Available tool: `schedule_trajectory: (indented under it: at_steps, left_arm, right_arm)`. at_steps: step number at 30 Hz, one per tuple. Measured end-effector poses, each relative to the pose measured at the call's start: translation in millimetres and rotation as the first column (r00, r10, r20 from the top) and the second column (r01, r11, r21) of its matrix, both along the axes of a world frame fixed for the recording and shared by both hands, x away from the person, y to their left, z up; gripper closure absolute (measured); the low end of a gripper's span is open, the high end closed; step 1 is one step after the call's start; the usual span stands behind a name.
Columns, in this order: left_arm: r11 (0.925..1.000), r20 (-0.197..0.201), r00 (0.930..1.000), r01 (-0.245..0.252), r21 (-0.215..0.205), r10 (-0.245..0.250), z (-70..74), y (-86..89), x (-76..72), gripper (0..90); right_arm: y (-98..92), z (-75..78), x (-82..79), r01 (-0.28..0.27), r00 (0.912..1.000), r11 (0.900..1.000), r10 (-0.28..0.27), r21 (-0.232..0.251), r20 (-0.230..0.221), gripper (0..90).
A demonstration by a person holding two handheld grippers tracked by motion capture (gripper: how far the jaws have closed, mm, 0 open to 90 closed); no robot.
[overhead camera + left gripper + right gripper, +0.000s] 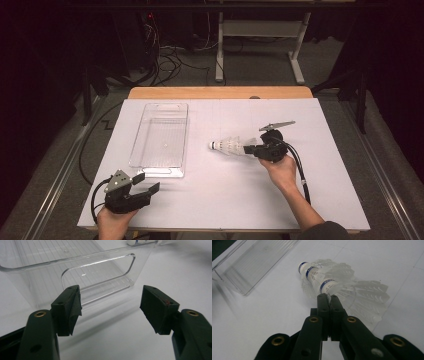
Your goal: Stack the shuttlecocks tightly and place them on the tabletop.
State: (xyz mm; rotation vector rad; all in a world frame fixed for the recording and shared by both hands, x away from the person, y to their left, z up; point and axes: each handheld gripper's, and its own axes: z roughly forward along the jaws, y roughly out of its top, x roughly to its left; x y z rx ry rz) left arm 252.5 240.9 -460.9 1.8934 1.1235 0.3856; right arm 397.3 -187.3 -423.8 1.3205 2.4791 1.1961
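The clenched right tongs (327, 297) pinch the stacked shuttlecocks' (329, 277) feathers; the left tongs (110, 307) gape, released.

Lab-like room; dark surroundings; tangled cables (165, 60) on carpet; white desk frame (260, 40) behind table (220, 93).

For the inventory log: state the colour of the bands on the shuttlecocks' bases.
Blue bands on white bases of the shuttlecocks, clearest in the right gripper view.
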Motion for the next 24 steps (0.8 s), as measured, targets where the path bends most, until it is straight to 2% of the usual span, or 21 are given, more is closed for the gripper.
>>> schedule_trajectory:
  at_steps: [24]
  left_arm:
    - [1.0000, 0.003, 1.0000, 0.003, 0.000, -0.003, 0.2, 0.0, -0.5, 33.7]
  right_arm:
    - [12.8, -6.9, 8.9, -0.021, 0.9997, 0.999, 0.021, 0.031, -0.012, 90.0]
